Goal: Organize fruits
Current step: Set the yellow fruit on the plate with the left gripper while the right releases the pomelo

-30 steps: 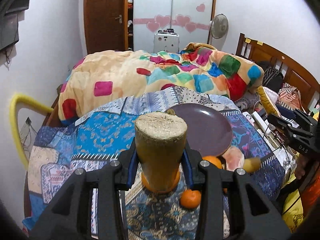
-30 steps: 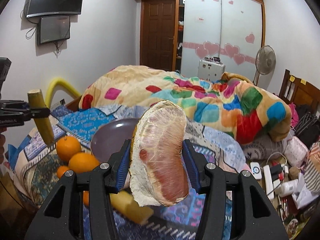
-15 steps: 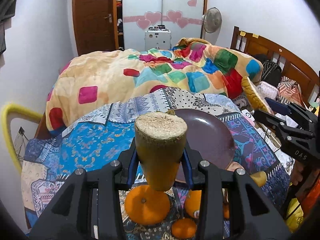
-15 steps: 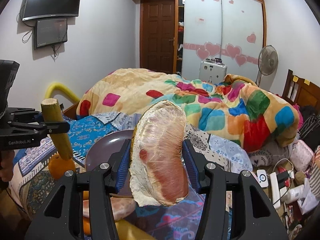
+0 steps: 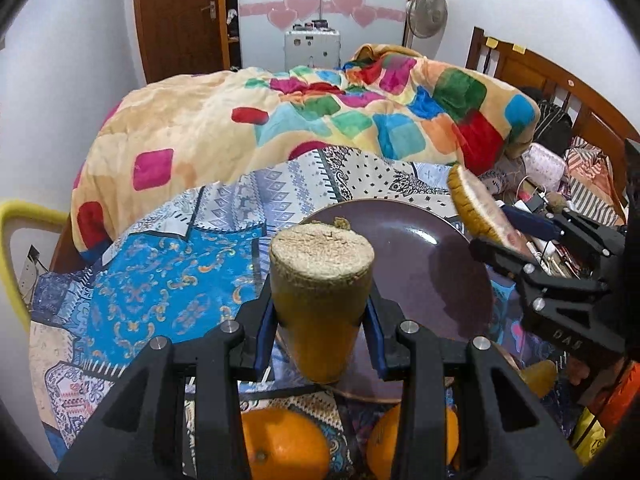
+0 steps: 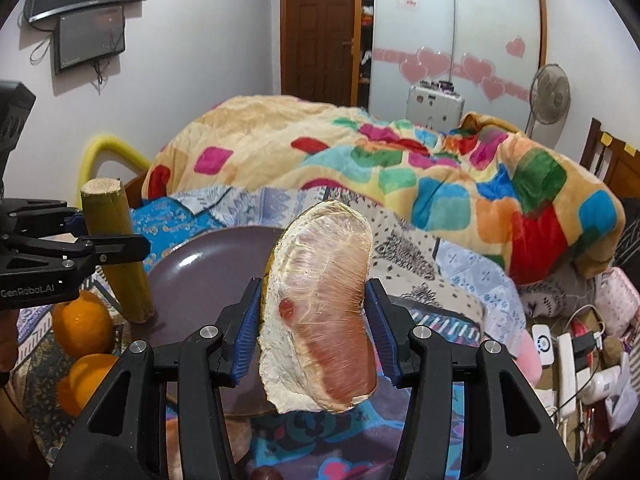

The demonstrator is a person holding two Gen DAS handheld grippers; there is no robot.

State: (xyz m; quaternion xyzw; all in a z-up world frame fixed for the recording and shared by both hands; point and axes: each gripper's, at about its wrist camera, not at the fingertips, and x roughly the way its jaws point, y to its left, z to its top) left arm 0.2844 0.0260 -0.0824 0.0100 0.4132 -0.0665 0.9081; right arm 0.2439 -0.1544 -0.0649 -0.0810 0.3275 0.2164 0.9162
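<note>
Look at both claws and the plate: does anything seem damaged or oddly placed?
Nothing is spilled. The plate is bare while two oranges lie off it on the cloth. The left claw grips a cut sugarcane piece; the right claw grips a film-wrapped pomelo wedge.

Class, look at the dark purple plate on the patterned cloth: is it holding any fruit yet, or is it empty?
Empty as far as shown. The plate's visible surface is bare; its near part is hidden. The sugarcane piece and wrapped pomelo wedge remain gripped above it.

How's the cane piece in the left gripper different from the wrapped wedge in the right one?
The cane piece is a yellow cylinder with a fibrous cut top; the wedge is flat, pink-fleshed with white pith. The wedge is in cling film; the cane is bare. Both are clamped upright, cane in the left gripper, wedge in the right gripper, over the plate.
</note>
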